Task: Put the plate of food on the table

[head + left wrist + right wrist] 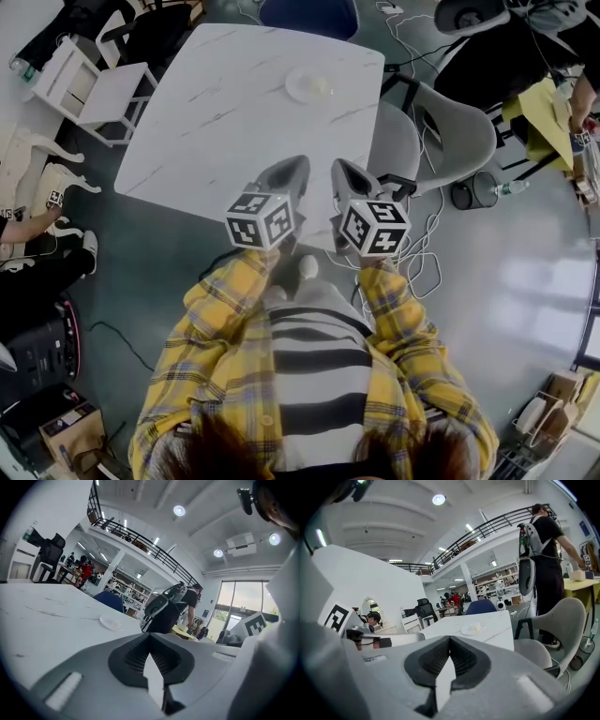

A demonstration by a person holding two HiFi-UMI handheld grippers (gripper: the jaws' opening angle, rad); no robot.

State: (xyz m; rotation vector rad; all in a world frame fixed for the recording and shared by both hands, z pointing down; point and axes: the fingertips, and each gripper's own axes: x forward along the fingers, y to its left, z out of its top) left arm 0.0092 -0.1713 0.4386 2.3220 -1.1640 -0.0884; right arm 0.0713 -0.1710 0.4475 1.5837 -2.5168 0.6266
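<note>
A small white plate with pale food on it (310, 85) rests on the white marble table (234, 112), near its far right edge. It also shows as a flat plate (111, 623) in the left gripper view and as a plate (472, 629) in the right gripper view. My left gripper (298, 165) and right gripper (339, 169) hang side by side over the table's near edge, well short of the plate. Both have their jaws shut with nothing between them, as the left gripper (150, 635) and right gripper (450, 639) show in their own views.
A grey chair (441, 131) stands at the table's right side and a blue chair (309, 14) at its far end. White furniture (94, 84) sits to the left. Cables (427, 248) trail on the floor. A person with a backpack (541, 550) stands beyond the grey chair.
</note>
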